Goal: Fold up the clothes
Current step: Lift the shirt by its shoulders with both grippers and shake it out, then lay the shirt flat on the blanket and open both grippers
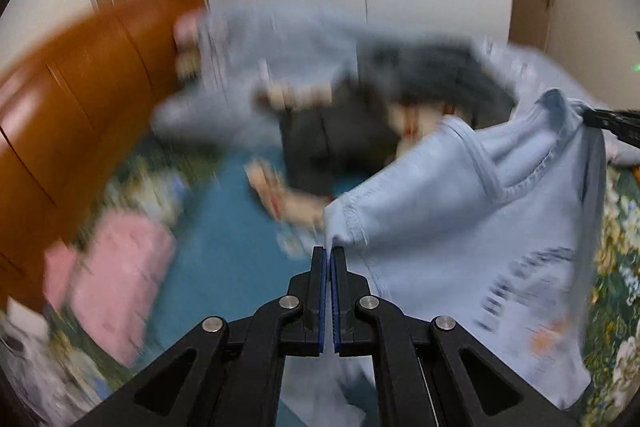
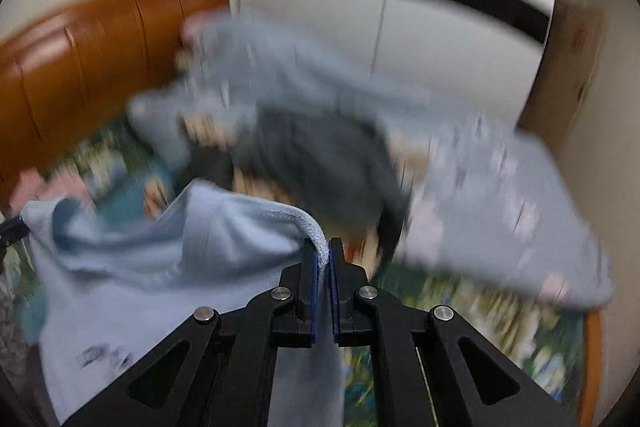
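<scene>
Above the bed (image 1: 224, 227), left tool (image 1: 330, 251) and right tool (image 2: 324, 247) are both pinching the light-blue hoodie (image 1: 460, 211), jaws closed on fabric.

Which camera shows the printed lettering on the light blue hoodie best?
The left wrist view: the lettering on the light blue hoodie takes up more of the frame there, though it is blurred. The right wrist view catches only a small smudged patch of it at the lower left. It is readable in neither view.
</scene>
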